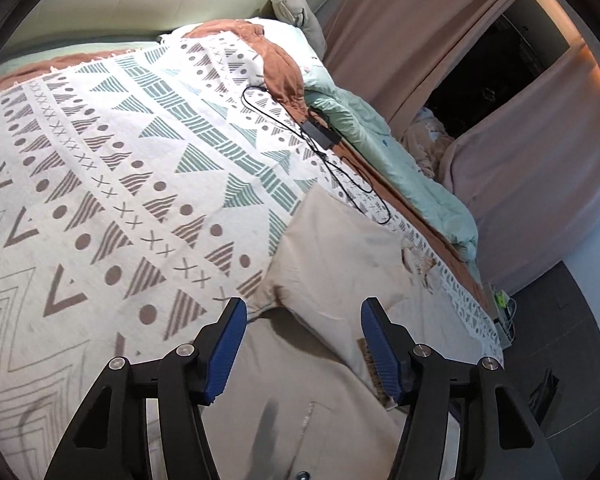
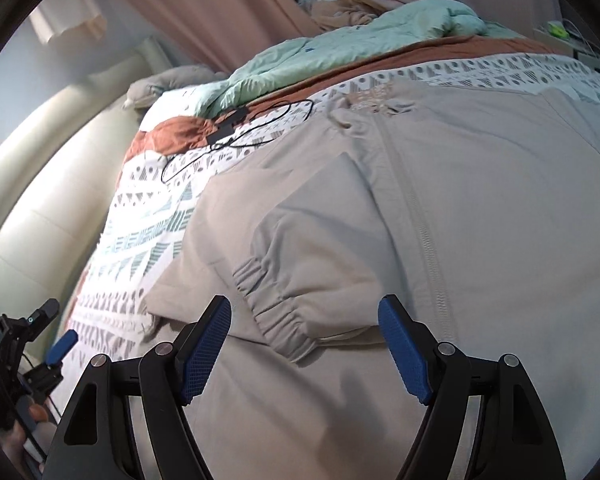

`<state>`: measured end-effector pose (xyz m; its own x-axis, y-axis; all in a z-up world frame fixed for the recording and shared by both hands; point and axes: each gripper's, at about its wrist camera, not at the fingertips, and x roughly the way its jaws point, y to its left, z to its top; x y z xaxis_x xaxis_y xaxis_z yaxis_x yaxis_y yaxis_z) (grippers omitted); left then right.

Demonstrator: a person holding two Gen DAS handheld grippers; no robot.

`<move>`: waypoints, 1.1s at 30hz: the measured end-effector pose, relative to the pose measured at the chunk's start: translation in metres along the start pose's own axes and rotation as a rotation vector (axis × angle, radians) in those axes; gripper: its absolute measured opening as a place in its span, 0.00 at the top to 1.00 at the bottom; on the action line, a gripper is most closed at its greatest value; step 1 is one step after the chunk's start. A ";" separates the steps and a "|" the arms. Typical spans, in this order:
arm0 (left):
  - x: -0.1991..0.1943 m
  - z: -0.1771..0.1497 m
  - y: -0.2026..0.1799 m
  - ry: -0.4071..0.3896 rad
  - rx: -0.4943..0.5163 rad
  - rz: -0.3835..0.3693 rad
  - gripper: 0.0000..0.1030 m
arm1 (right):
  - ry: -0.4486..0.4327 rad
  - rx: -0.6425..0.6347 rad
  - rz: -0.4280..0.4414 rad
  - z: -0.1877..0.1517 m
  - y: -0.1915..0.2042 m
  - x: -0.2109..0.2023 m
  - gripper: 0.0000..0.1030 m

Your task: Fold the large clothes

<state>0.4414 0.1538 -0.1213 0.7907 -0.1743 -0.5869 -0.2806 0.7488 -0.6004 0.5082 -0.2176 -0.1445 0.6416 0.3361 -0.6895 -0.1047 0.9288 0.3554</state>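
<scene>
Jacket (image 2: 480, 200) beneath both tools, right tool (image 2: 305, 322) apart over cuff (image 2: 276, 312), left tool (image 1: 303, 322) apart

We are seeing a bed (image 1: 40, 60) wearing a patterned blanket (image 1: 100, 168), on which a beige jacket (image 2: 440, 208), a black charger with cable (image 1: 320, 132) and a mint duvet (image 1: 380, 148) are lying.

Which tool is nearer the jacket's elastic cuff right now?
Right. The right tool hangs open directly over the elastic cuff of the beige jacket. The left tool is off at the jacket's far edge, over the patterned blanket.
</scene>
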 end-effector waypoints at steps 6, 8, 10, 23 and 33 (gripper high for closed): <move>-0.005 0.008 0.027 0.000 -0.013 0.028 0.42 | 0.049 -0.104 -0.043 -0.011 0.029 0.029 0.26; -0.006 0.009 0.029 -0.003 -0.007 0.041 0.42 | 0.101 -0.114 -0.067 -0.015 0.031 0.047 0.26; -0.005 0.010 0.028 -0.004 -0.002 0.058 0.42 | 0.150 -0.140 -0.107 -0.021 0.033 0.061 0.26; 0.009 -0.001 -0.005 0.036 0.044 0.039 0.42 | 0.084 -0.008 -0.055 0.008 -0.031 -0.003 0.88; 0.008 0.001 -0.016 0.035 0.082 0.079 0.42 | -0.002 0.260 -0.141 0.036 -0.147 -0.054 0.74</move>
<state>0.4527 0.1413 -0.1160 0.7484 -0.1339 -0.6495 -0.2943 0.8106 -0.5062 0.5159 -0.3781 -0.1368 0.6378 0.2057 -0.7422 0.1835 0.8954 0.4058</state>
